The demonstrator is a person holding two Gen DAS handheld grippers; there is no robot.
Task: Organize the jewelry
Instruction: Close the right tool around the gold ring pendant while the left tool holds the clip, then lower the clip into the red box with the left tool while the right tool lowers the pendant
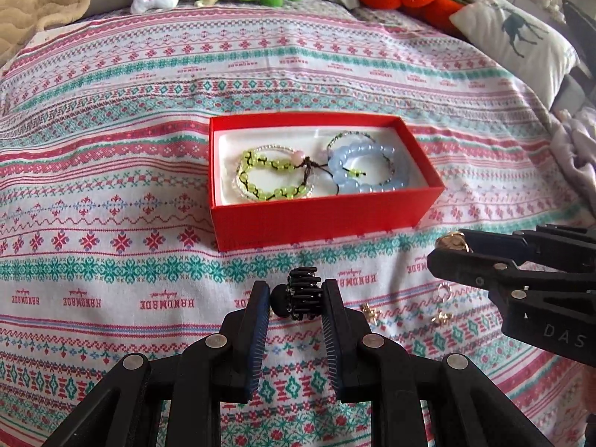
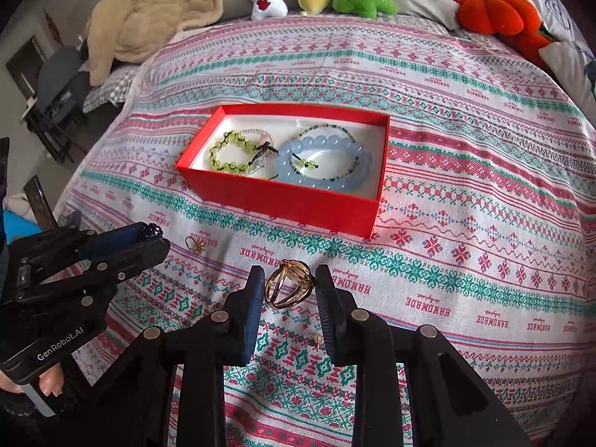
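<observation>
The red box (image 1: 324, 219), already holding bracelets (image 1: 275, 178), lies straight ahead of both claws, the left gripper (image 1: 296, 298) clamping a black hair clip (image 1: 298, 294) and the right gripper (image 2: 288, 290) pinching a gold ring (image 2: 288, 288), about equally near.

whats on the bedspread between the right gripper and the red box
Only bare patterned bedspread, as the right wrist view shows. The right gripper holds a gold hair clip short of the red box.
</observation>
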